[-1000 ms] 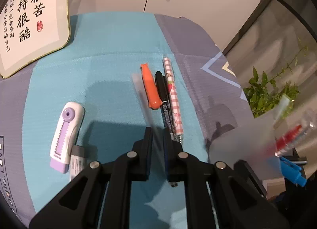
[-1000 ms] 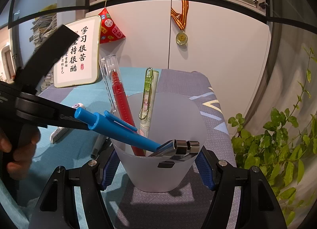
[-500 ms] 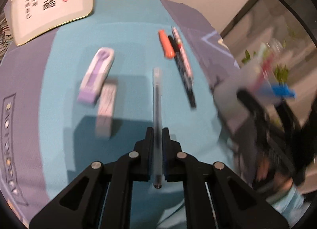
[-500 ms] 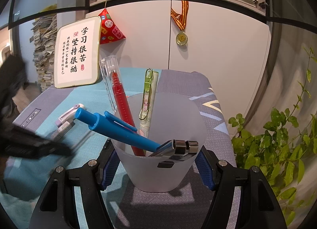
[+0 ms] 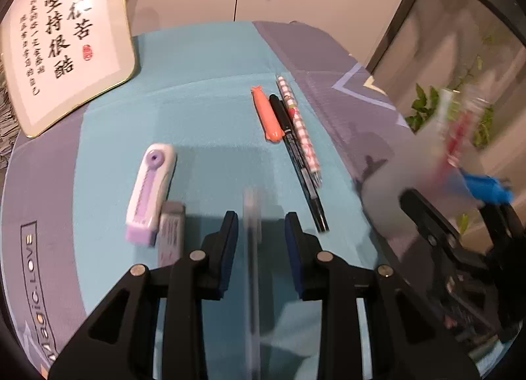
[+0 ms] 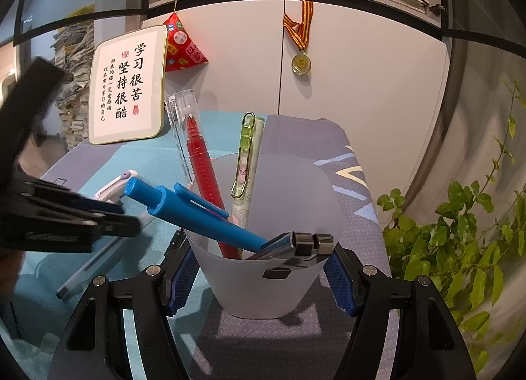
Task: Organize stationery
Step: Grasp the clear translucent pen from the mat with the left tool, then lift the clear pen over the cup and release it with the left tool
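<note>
My left gripper (image 5: 261,225) is open, its jaws on either side of a blurred clear pen (image 5: 252,248) that lies between them; the same pen shows in the right wrist view (image 6: 88,268). On the teal mat lie an orange pen (image 5: 267,115), a black pen (image 5: 297,163), a pink checked pen (image 5: 299,126), a purple-white correction tape (image 5: 149,192) and a grey eraser (image 5: 169,232). My right gripper (image 6: 263,268) is shut on a frosted cup (image 6: 263,248) holding a blue pen (image 6: 194,212), a red pen (image 6: 200,163), a clipped pen (image 6: 248,163) and binder clips (image 6: 305,243).
A framed calligraphy plaque (image 5: 56,38) leans at the back left. White cabinet doors (image 6: 345,84) with a hanging medal (image 6: 300,64) stand behind the table. A green plant (image 6: 466,248) is off the table's right edge.
The left gripper was shut on the clear pen half a second ago; its jaws have now opened around it. The right gripper still holds the cup.
</note>
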A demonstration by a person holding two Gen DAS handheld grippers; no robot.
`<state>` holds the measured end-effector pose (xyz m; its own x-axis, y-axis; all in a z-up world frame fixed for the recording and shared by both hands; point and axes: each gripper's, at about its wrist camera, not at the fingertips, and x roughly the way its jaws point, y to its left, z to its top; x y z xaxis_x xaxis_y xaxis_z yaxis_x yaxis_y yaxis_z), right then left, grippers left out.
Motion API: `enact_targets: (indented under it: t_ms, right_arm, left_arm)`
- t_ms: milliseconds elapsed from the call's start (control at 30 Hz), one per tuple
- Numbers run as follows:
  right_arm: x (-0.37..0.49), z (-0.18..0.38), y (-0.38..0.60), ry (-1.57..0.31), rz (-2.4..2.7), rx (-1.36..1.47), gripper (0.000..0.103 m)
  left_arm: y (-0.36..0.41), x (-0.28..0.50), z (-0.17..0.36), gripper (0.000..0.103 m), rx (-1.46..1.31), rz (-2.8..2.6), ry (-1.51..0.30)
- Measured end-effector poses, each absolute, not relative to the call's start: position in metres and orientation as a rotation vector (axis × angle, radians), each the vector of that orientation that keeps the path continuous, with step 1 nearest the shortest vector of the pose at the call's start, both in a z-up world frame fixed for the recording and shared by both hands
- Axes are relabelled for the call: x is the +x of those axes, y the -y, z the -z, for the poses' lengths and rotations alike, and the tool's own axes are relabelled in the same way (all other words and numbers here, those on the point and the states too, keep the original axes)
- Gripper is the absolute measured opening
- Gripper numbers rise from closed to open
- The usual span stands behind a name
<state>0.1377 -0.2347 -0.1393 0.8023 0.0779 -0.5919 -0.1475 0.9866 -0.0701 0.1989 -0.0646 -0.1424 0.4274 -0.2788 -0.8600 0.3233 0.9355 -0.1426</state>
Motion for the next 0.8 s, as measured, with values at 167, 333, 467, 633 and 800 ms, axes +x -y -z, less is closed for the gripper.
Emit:
enact_targets:
  t_ms: [167,333,467,633,800]
  right_arm:
    - [0.138,0.139,0.236,-0.631,-0.127,-0.106,0.07]
    - [0.139,0.139,0.237,-0.63,-0.129,-0.104,0.07]
    - [0.139,0.139,0.238,-0.63,-0.128,-0.104,0.07]
    - [0.138,0.138,0.238,-0.628,-0.126,-0.107,0.07]
    - [0.138,0.138,0.237,-0.627,-0.123,-0.112,0.07]
  left_arm:
    - [0.066,0.212,0.15,0.025,0.053,0.334,-1.082]
    - [0.075,0.217,0.152,0.01,0.057,0.336,-1.092]
    - [0.064,0.204,0.128,0.01,-0.019,0.369,-1.039]
    - [0.054,0.18,0.079,0.01,-0.051,0.399,-0.897]
    - [0.051,0.15,0.034,0.01,-0.049,0.435,-0.743]
